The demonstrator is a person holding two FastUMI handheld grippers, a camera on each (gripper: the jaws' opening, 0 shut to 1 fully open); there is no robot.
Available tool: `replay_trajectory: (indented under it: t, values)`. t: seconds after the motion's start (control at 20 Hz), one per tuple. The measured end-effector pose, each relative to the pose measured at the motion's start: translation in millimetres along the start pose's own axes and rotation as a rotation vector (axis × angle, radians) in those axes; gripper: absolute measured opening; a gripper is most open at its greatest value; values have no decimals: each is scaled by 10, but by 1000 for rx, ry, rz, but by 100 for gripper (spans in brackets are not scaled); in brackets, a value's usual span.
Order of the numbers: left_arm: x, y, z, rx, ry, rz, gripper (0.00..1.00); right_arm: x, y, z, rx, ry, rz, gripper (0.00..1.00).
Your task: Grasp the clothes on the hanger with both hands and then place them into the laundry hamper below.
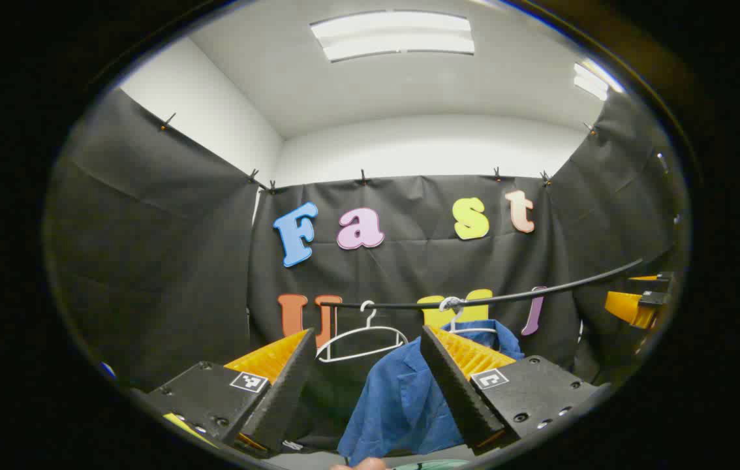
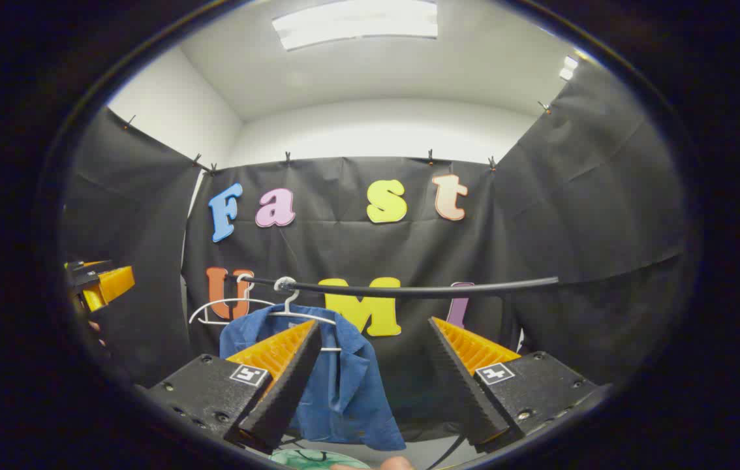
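While both pairs of fingers stand spread wide with nothing between them, the shirt (image 1: pixel 402 398) hangs ahead of them on its hanger (image 2: pixel 292 312), not yet touched. Left gripper view, near: the left gripper (image 1: pixel 370 385) frames the shirt's lower drape in its gap, the cloth lying forward and slightly toward the inner finger. Right gripper view, near: the right gripper (image 2: pixel 376 385) has the shirt (image 2: pixel 344 385) toward its left side, partly behind the left finger, with bare booth wall ahead of the other finger. Judged from this, the left gripper is the better lined up; the right one would need to swing inward.

Middle distance: the shirt's shoulders run along the rail (image 2: pixel 422 289), so its long axis for the grasp lies across both views, one shoulder for each gripper; the body of the cloth falls straight down. An empty hanger (image 1: pixel 362 339) hangs just beside it on the same rail (image 1: pixel 507 295), on the left gripper's side, and could snag if that gripper strays outward. Each view catches the other gripper at its edge, well apart from the shirt.

At the bottom rim, a pale green curved edge (image 2: pixel 318 458) shows below the shirt, possibly the hamper; too little is visible to tell. Far: black cloth wall, white ceiling with lamps
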State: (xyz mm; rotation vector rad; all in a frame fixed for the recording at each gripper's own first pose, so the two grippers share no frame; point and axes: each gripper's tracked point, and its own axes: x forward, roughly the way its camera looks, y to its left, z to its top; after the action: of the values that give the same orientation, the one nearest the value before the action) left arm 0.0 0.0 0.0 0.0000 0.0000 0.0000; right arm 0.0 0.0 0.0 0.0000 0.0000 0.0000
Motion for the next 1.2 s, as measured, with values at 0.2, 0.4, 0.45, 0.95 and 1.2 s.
replay_trajectory:
  t: [0.2,0.4,0.45,0.95,1.2]
  values:
    - [70,11,46,32,-32,4,99,41,59,37,-16,-12,11,100]
    - [115,-47,15,31,-31,-9,99,79,67,15,-32,-5,9,99]
    - [124,-54,17,32,-32,-11,99,93,67,19,-32,-6,8,99]
    - [160,-52,-69,40,-14,-5,99,253,128,-169,-26,30,2,99]
    - [197,-28,-213,15,6,-14,99,369,180,-370,-21,73,-29,99]
